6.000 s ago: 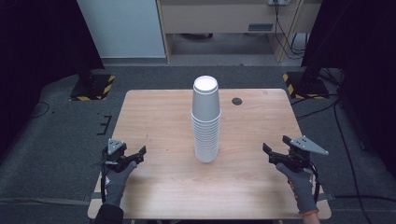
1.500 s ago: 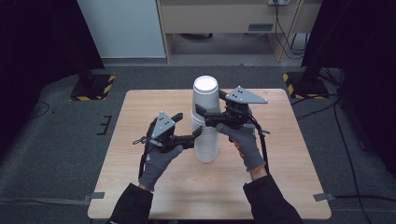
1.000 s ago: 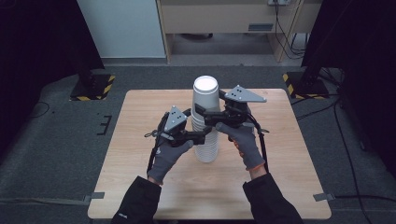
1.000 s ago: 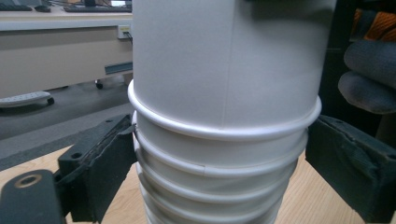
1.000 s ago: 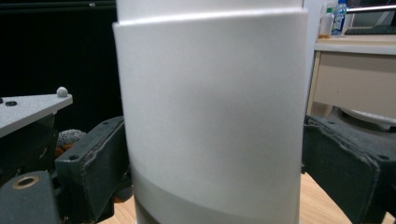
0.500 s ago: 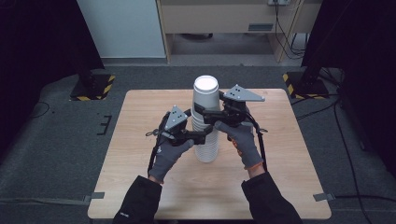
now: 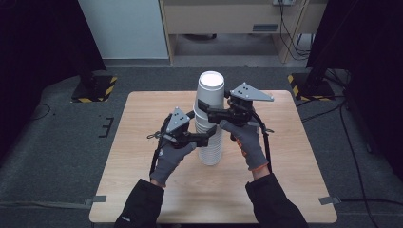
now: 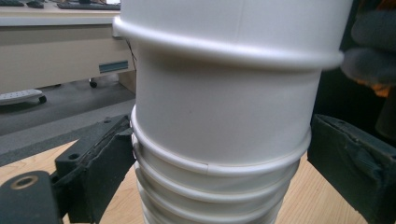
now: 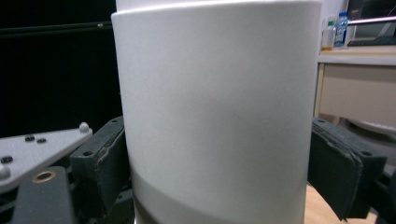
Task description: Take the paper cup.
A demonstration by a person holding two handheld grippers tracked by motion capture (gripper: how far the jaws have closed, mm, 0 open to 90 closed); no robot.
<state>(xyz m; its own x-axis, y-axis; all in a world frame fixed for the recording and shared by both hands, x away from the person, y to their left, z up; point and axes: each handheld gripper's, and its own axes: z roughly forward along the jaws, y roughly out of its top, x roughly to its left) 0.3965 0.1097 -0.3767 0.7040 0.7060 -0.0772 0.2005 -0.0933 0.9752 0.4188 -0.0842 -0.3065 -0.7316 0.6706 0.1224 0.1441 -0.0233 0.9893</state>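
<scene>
Centrally, both claws flank the cup stack [image 7: 209, 121], table edges [image 7: 304, 142] clear.

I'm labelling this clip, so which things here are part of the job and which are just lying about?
In the job:
- stack of white cups
- left gripper, jaws around its lower part
- right gripper, jaws around its upper part

Lying about:
- yellow-and-black stand bases on the floor
- cables

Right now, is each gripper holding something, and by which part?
Both straddle the stack of white cups: the left gripper low at the nested rims, the right gripper higher on the upper cup's wall. Whether the jaws press it, I cannot tell.
</scene>
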